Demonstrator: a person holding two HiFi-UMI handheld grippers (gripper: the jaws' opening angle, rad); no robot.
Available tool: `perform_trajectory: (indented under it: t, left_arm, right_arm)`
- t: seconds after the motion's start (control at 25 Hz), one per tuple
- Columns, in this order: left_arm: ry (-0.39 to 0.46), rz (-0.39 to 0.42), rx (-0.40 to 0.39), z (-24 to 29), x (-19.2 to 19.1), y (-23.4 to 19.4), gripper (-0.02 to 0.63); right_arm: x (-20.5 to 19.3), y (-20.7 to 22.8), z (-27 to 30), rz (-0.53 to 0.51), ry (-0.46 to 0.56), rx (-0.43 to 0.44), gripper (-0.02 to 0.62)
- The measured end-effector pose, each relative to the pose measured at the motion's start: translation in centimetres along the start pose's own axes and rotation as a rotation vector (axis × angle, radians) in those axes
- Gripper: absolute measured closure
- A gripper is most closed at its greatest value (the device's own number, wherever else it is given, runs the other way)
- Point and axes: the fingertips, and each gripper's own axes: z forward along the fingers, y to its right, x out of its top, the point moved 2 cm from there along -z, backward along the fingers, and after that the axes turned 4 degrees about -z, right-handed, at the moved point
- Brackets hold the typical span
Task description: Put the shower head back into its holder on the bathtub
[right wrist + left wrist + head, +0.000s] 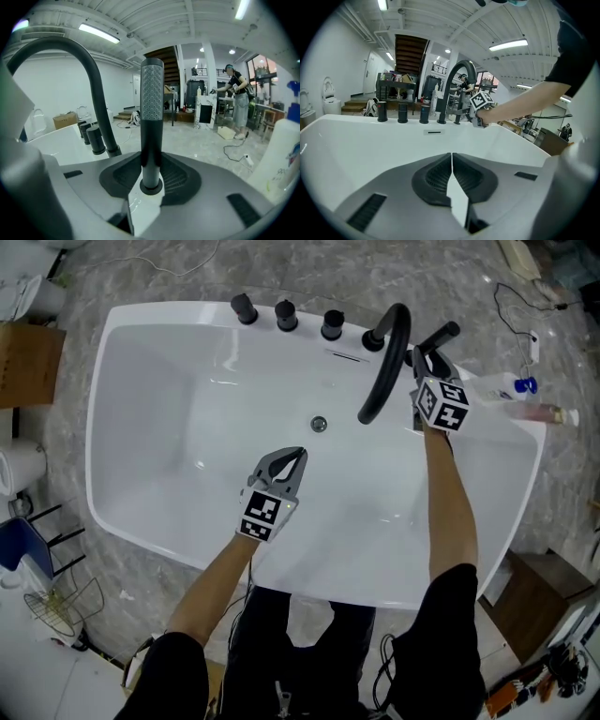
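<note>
The shower head (439, 337), a slim black wand with a dotted spray face, stands upright at the far right corner of the white bathtub (169, 307), just to the right of the arched black faucet spout (394, 341). In the right gripper view its lower end sits in the black ring of the holder (151, 190) set into the tub's rim, and the spray face (152, 93) rises above the jaws.

The right gripper (427, 362) reaches over that corner, and its jaws are closed on the wand's lower shaft, one ribbed pad against each side (151, 163).

The left gripper (296, 457) hangs over the inside of the tub, near the middle and a little toward the near wall, well apart from the fittings. Its jaws are pressed together with nothing between them (452, 158).

Along the far rim, left of the spout, three short black knobs (285, 315) stand in a row. A round drain (319, 424) lies in the tub's floor below them. A white pump bottle with a blue top (514, 385) lies on the right end of the rim, near the right gripper.
</note>
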Motion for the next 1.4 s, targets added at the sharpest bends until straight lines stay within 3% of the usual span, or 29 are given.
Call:
perform_trajectory:
  t: [0.28,0.4,0.48,0.76,0.84,1.0,1.24,1.4]
  left_arm:
    - [-0.007,-0.021,0.007,-0.4,-0.6,-0.1,0.577]
    - [-0.019,-0.025,0.007,-0.8,-1.2,0.2,0.577]
    - [-0.026,-0.026,0.01,-1.0,-1.4,0.3,0.577]
    - [-0.039,-0.02,0.026,-2.6,-0.8,1.2,0.577]
    - [-0.028,-0.013,0.021,-3.3,0.2,2.4,0.577]
    - [-0.014,-0.015,0.011,-4.4,2.2,4.3,0.577]
    - [0.038,-0.001,-0.009,-6.9,8.1,7.9,0.577]
    - [0.106,0.034,-0.03,-9.1,14.1,9.6,0.577]
  right_arm:
    - [-0.9,-0.3,-0.1,-0.015,0.026,-0.025,0.462]
    - [-2.1,-0.5,0.0,-0.007,-0.028,-0.012,0.46]
    - [-2.9,-0.6,-0.7,0.018,-0.042,-0.023,0.414]
    - [-6.1,-3.6,-7.1,0.148,-0.091,-0.022,0.418]
    - [-7.0,-4.5,-9.6,0.141,-0.113,0.007,0.455]
    - [-5.0,-5.9,-14.9,0.121,-0.102,0.029,0.585]
    - [-1.2,-9.0,-23.3,0.133,-0.063,0.045,0.588]
    - [4.0,-9.9,-28.8,0.121,0.014,0.02,0.588]
